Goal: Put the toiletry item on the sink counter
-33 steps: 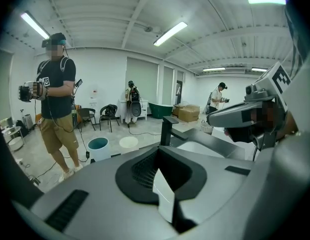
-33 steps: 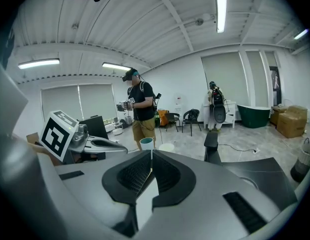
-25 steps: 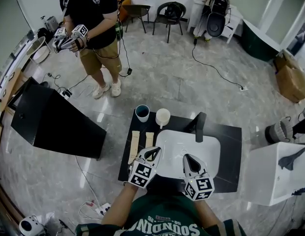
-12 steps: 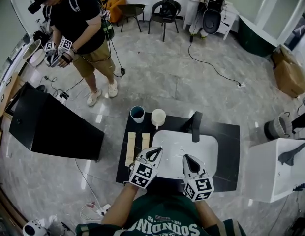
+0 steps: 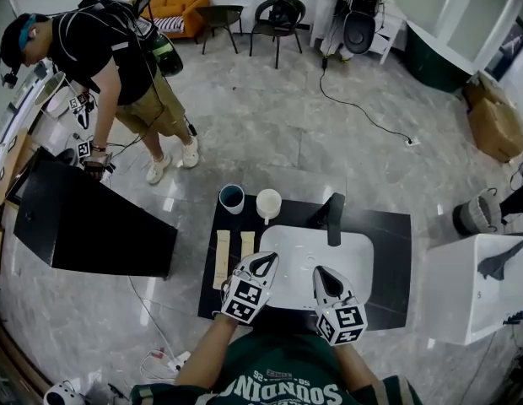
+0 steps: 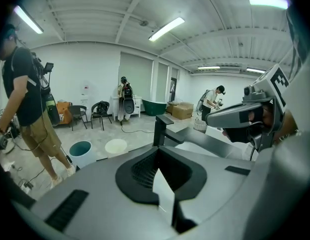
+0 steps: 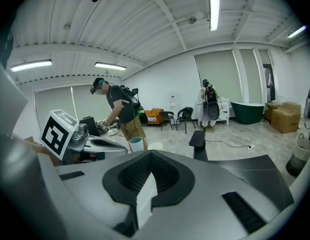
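A black sink counter (image 5: 395,256) holds a white basin (image 5: 322,253) with a black faucet (image 5: 332,215). On its left end stand a teal-rimmed cup (image 5: 231,197) and a white cup (image 5: 268,202), with two flat beige pieces (image 5: 222,258) lying in front of them. My left gripper (image 5: 261,264) hovers at the basin's near-left edge, shut and empty. My right gripper (image 5: 322,274) hangs over the basin's near edge, also shut with nothing between its jaws. The left gripper view shows the teal cup (image 6: 81,151), white cup (image 6: 116,145) and faucet (image 6: 163,129) ahead.
A black cabinet (image 5: 84,218) stands left of the counter, a white unit (image 5: 464,298) to the right. A person (image 5: 118,62) in a black shirt bends over at the back left. A power strip (image 5: 173,359) and cables lie on the floor; chairs stand at the back.
The person at the back left has stepped left and bent down toward the black cabinet. Both my grippers keep their places over the basin's front edge, still shut.
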`<state>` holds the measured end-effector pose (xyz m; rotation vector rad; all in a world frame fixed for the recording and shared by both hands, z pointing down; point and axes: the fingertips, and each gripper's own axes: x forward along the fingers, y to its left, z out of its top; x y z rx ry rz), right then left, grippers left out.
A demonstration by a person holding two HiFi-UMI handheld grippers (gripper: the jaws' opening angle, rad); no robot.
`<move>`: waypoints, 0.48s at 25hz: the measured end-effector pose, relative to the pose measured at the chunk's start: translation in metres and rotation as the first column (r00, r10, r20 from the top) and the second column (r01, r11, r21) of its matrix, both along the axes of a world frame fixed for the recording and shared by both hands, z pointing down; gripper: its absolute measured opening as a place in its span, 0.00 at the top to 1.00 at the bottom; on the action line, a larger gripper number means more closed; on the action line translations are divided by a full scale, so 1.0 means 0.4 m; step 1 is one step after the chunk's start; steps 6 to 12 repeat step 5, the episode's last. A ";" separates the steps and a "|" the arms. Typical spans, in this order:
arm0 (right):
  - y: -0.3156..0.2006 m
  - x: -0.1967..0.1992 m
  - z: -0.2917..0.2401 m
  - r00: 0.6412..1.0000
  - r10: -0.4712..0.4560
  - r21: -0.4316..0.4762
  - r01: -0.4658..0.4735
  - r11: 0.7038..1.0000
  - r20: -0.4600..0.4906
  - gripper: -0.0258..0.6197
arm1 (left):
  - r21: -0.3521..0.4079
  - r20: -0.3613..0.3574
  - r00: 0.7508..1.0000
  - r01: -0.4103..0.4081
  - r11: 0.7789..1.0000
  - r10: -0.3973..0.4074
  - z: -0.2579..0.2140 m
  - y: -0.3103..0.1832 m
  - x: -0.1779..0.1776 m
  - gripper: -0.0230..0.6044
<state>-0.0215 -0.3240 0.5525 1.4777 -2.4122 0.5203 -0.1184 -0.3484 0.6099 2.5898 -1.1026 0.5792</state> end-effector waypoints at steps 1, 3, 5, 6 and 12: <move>-0.003 -0.001 -0.001 1.000 -0.001 -0.001 0.001 1.000 0.001 0.90 | 0.001 -0.001 1.000 0.001 1.000 -0.001 0.001 -0.004 0.000 0.95; -0.009 -0.005 -0.002 1.000 -0.004 -0.002 0.004 1.000 0.002 0.90 | 0.001 -0.001 1.000 0.004 1.000 -0.004 0.002 -0.012 -0.002 0.95; -0.016 -0.009 -0.003 1.000 -0.007 -0.004 0.007 1.000 0.003 0.90 | 0.001 0.000 1.000 0.006 1.000 -0.006 0.002 -0.021 -0.004 0.95; -0.016 -0.009 -0.003 1.000 -0.007 -0.004 0.007 1.000 0.003 0.90 | 0.001 0.000 1.000 0.006 1.000 -0.006 0.002 -0.021 -0.004 0.95; -0.016 -0.009 -0.003 1.000 -0.007 -0.004 0.007 1.000 0.003 0.90 | 0.001 0.000 1.000 0.006 1.000 -0.006 0.002 -0.021 -0.004 0.95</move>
